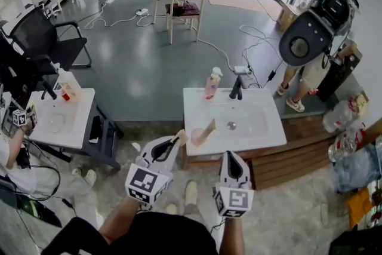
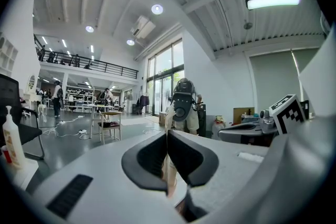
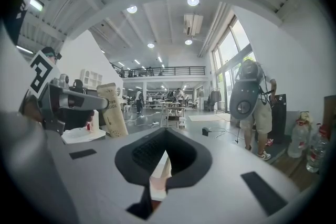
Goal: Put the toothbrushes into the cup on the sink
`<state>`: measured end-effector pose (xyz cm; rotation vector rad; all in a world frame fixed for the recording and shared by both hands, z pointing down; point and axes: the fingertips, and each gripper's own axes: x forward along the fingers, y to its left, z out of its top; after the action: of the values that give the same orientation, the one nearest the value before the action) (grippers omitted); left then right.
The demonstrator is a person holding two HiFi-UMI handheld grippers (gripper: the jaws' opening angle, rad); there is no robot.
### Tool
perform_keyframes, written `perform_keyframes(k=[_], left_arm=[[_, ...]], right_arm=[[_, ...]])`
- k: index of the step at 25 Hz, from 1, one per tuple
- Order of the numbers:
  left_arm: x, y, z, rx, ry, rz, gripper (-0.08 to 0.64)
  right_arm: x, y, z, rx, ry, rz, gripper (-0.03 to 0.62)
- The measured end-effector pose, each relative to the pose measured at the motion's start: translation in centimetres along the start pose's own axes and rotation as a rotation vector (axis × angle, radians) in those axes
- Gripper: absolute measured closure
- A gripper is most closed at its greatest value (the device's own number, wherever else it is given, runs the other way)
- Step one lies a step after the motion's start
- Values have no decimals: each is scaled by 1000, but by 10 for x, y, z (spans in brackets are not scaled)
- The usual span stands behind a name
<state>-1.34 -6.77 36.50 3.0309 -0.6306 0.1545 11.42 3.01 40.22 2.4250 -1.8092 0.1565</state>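
A white sink (image 1: 262, 134) stands ahead with a black faucet (image 1: 237, 88). A pink cup (image 1: 196, 137) sits on its front left corner, and a beige toothbrush pack (image 1: 207, 128) leans in it. My left gripper (image 1: 178, 138) is just left of the cup, shut on another thin beige toothbrush pack (image 2: 168, 122), which shows edge-on between its jaws. In the right gripper view a beige pack (image 3: 112, 110) stands at the left gripper's tip. My right gripper (image 1: 231, 156) hovers at the sink's front edge, shut, with nothing between its jaws (image 3: 166, 134).
A pink soap bottle (image 1: 212, 83) stands at the sink's back. A person with a grey backpack device (image 1: 312, 27) is at the right, near plastic bottles (image 1: 342, 115). A second white stand (image 1: 62, 119) is at the left. A wooden step (image 1: 301, 155) edges the sink.
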Motion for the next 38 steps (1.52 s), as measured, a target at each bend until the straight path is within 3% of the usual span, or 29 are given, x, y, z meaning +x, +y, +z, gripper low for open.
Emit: perform_keyframes(k=[15,38], left_arm=[[40,8,-13,-27,25,2,555],[131,18,-86,-118,166,32,555]], right_arm=[[19,-24,-16,29,14,-6,594],[76,-79,-77,110,145,21,594]])
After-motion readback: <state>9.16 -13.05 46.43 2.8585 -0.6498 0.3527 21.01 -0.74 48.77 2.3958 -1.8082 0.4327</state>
